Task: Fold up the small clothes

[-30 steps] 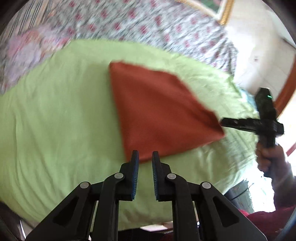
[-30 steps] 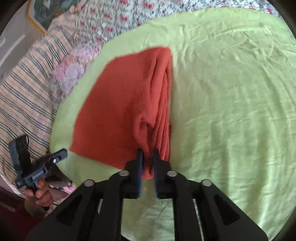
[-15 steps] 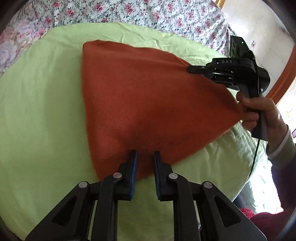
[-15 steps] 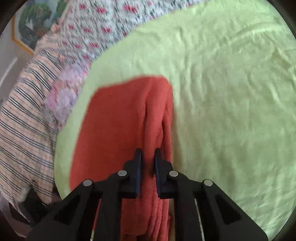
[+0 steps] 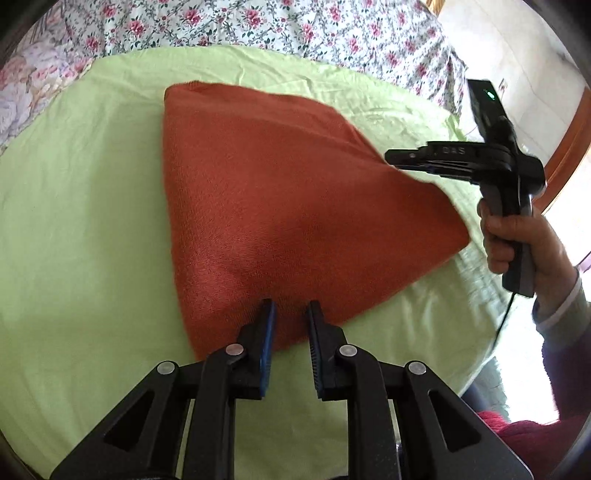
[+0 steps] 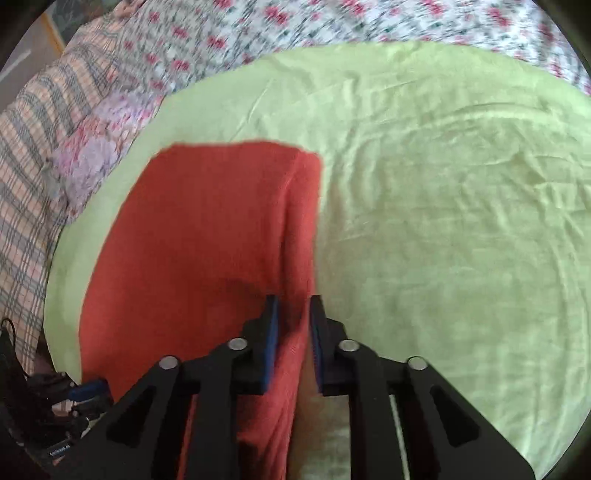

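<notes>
A rust-orange folded cloth (image 5: pixel 288 206) lies on a lime-green sheet (image 5: pixel 81 229). My left gripper (image 5: pixel 290 306) hovers at the cloth's near edge, jaws slightly apart with nothing between them. In the left wrist view my right gripper (image 5: pixel 391 158) reaches in from the right, at the cloth's right edge. In the right wrist view the cloth (image 6: pixel 199 236) runs down between my right gripper's (image 6: pixel 293 302) jaws, which have a small gap; the folded right edge passes through them. The view is blurred.
A floral bedspread (image 5: pixel 295 29) lies beyond the green sheet (image 6: pixel 443 221). A striped blanket (image 6: pixel 33 155) and a floral pillow (image 6: pixel 92 158) sit at the left in the right wrist view. The bed's edge drops off at the right of the left wrist view.
My right gripper has moved lower along the cloth's right edge and its jaws have parted a little. My left gripper has stayed at the near edge, pulled back slightly.
</notes>
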The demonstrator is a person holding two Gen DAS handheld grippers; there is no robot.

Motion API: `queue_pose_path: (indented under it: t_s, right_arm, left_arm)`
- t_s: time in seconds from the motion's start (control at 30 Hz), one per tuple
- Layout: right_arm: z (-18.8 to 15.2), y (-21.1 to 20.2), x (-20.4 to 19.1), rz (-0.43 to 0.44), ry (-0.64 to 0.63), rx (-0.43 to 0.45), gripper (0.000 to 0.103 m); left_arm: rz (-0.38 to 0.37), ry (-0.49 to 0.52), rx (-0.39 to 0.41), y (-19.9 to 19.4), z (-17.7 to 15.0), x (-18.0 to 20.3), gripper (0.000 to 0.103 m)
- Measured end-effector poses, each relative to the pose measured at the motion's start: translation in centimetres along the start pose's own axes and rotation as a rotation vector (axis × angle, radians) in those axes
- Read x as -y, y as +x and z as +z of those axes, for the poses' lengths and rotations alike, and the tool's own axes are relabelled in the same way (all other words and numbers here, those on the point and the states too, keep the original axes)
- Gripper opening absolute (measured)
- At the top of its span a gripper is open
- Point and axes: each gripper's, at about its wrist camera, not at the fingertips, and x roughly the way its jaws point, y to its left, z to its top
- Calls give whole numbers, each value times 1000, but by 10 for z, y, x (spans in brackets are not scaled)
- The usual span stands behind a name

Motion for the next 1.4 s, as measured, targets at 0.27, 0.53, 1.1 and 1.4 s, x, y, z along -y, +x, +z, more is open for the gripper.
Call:
queue_pose_path:
  t_s: [0.27, 0.53, 1.1, 1.4]
  right_arm:
    - [-12, -60, -42, 257, -14, 66, 21]
    - [-61, -13, -21, 97, -39, -17, 11]
    - [-94, -40, -20, -11, -80, -33, 29]
    - [-58, -71, -8, 112, 16, 55, 29]
  left_arm:
    - [-14, -66, 105, -26, 17, -13, 26]
    - [24, -72, 29, 14, 0, -24, 22]
    - [109, -17, 24, -3, -25, 0, 37]
    - [98, -72, 91, -35, 10, -20, 56]
